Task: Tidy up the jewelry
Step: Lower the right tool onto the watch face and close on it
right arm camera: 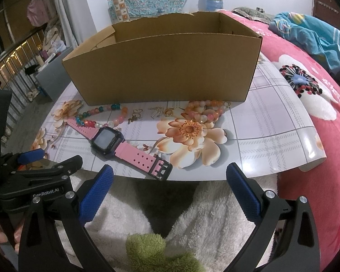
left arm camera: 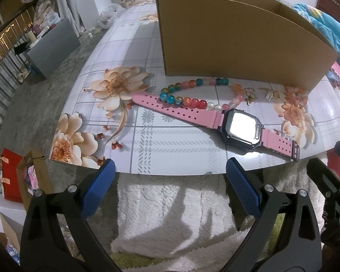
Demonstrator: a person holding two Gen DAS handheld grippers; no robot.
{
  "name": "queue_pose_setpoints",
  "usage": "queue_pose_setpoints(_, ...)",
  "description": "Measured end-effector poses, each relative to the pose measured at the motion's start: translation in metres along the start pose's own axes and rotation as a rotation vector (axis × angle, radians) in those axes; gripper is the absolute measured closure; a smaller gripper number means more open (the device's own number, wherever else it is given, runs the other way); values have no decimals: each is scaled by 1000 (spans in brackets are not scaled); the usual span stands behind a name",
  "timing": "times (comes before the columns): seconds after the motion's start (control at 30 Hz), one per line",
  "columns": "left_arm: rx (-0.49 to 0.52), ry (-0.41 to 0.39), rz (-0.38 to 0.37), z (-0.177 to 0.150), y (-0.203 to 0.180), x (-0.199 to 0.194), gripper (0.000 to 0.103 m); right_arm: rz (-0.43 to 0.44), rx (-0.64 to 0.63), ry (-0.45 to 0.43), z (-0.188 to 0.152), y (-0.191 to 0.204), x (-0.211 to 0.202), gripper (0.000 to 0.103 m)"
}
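both sets of jaws stand spread wide with nothing between them. the left gripper (left arm camera: 170, 181) hangs just off the near edge of the table (left arm camera: 181, 156), over a fluffy white rug (left arm camera: 170, 215); the right gripper (right arm camera: 170, 185) hangs beside it, likewise short of the table edge.

on the flowered table cover a pink watch (left arm camera: 217, 122) lies flat, screen up, its buckle end reaching the near edge. a multicoloured bead bracelet (left arm camera: 188, 93) lies just behind it, and the watch's long strap crosses over the bracelet's near side. to the right of that bracelet sit small gold pieces (right arm camera: 156, 112), too small to tell apart clearly, and further right a pink and orange bead bracelet (right arm camera: 206, 113) lies against the foot of the box.

an open cardboard box (right arm camera: 165, 72) stands behind all the jewelry, its tall front wall rising between the pieces and its inside. a pink bedspread (right arm camera: 317, 136) lies to the right of the table, with a blue blanket (right arm camera: 310, 36) bunched on it.
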State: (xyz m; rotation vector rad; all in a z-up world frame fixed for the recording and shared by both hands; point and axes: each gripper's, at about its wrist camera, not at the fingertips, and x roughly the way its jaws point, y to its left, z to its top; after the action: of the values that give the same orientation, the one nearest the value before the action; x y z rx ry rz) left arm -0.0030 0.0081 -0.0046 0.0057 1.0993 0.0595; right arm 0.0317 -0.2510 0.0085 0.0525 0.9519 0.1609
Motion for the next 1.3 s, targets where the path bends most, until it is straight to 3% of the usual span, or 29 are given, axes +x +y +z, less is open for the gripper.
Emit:
queue_pose_setpoints(0.3,-7,-37,-33,5,32,-1,9,83,-152,-46,8,25,-7,6)
queue_pose_setpoints(0.47,-2,-122,-62,9,54,-2,9,183,-255,-29,19,48,6,17)
queue_pose_setpoints(0.57,-10,-185,-168,9,66,-1,9,214,-298,-7,24,60,18,25)
queue_pose_setpoints(0.67,-39,-246,-221,9,77,-4,8,224,-342,18,28,70,30,32)
queue_pose_setpoints(0.77,-51,-248,-260,16,83,1,8,229,-386,42,30,77,38,34)
queue_pose_setpoints(0.93,-77,-258,-326,16,88,8,8,220,-462,101,29,86,49,49)
queue_pose_setpoints(1.17,52,-277,-328,14,74,5,9,220,-491,144,31,81,47,61)
queue_pose_setpoints(1.2,88,-285,-322,13,69,4,9,231,-486,151,32,79,47,64)
queue_pose_setpoints(1.23,115,-289,-316,12,65,4,9,242,-480,156,36,76,47,83)
queue_pose_setpoints(1.27,143,-297,-309,11,61,3,9,250,-467,171,41,72,49,95)
queue_pose_setpoints(1.3,175,-303,-302,10,57,2,9,272,-443,194,45,68,51,98)
